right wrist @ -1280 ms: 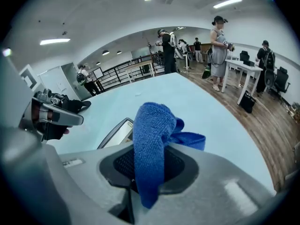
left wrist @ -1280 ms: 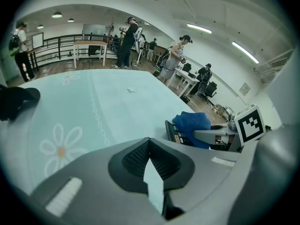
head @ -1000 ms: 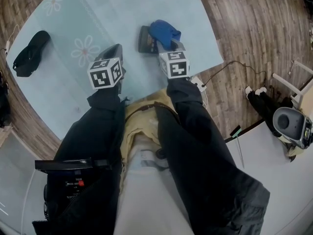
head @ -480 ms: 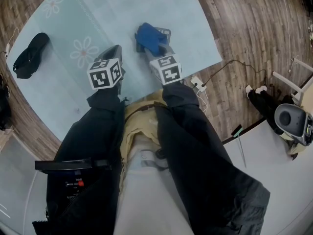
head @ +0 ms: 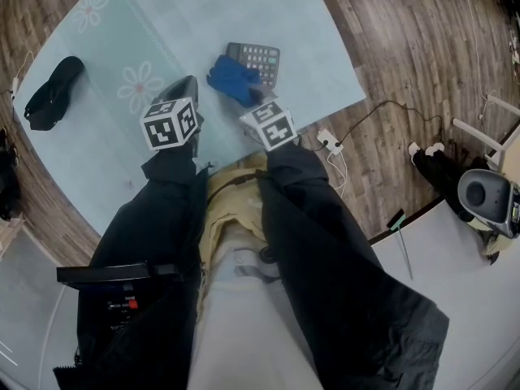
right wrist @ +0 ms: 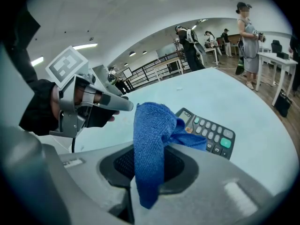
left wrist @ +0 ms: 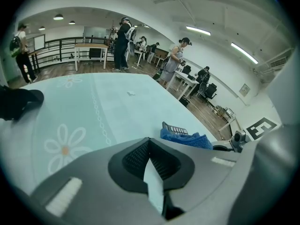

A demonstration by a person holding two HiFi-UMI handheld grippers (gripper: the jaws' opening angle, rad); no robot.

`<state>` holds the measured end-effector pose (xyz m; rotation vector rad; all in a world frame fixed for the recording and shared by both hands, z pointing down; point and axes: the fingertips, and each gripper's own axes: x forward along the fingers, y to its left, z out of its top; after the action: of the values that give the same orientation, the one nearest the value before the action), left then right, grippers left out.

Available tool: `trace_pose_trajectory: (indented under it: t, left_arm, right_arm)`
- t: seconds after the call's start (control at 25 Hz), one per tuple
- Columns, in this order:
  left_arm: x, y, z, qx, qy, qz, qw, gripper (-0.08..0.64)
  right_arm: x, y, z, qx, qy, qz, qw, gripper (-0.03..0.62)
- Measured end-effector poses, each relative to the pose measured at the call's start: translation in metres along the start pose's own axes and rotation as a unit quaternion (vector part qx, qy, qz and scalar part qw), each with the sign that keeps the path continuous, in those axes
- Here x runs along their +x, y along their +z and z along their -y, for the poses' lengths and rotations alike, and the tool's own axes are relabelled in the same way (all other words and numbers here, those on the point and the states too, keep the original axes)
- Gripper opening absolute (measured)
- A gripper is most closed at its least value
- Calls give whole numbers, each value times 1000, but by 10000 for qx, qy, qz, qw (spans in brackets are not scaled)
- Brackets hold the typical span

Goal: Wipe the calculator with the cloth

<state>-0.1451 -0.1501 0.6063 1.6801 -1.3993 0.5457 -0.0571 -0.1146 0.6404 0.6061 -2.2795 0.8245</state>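
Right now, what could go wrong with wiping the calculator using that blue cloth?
The calculator lies loose on the mat. The left gripper is off to the side, not holding it, so a push might slide it. The right gripper pinches only a fold of the cloth, which might slip out.

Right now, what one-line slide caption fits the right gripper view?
Right gripper pinches the blue cloth in front of the calculator on the pale mat, left gripper shut alongside.
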Motion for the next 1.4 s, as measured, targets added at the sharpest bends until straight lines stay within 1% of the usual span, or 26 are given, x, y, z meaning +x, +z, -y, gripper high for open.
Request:
trace_pose_trajectory:
  t: [0.16, 0.4, 0.56, 0.72, 0.88, 1.08, 1.24, 1.4]
  left_arm:
    - [-7, 5, 1, 11, -7, 126, 9999, -3]
    - [-23, 20, 13, 76, -76, 400, 9991, -3]
    - [-36, 38, 28, 134, -122, 648, 9977, -3]
    - [-52, 68, 51, 256, -214, 1040, 9940, -3]
    - [-72, 97, 82, 470, -366, 1491, 9870, -3]
    - [-106, 137, 117, 813, -437, 2203, 9710, -3]
    - [-131, 156, 145, 951, -525, 2585, 9599, -3]
    - [-144, 164, 160, 989, -602, 2786, 9534, -3]
  right_arm:
    - [-17, 1, -2, 98, -16, 170, 9998, 92]
    - [-63, 29, 5, 344, -306, 714, 9964, 92]
    - [-99, 54, 14, 507, -544, 1166, 9904, 94]
    - [-136, 86, 18, 546, -690, 1655, 9823, 94]
    - [-175, 120, 18, 448, -848, 2234, 9700, 93]
    - [-223, 159, 17, 154, -1073, 2882, 9514, 92]
    - [-257, 172, 13, -85, -1174, 3144, 9420, 92]
    - [-273, 177, 7, -331, -1238, 3277, 9360, 92]
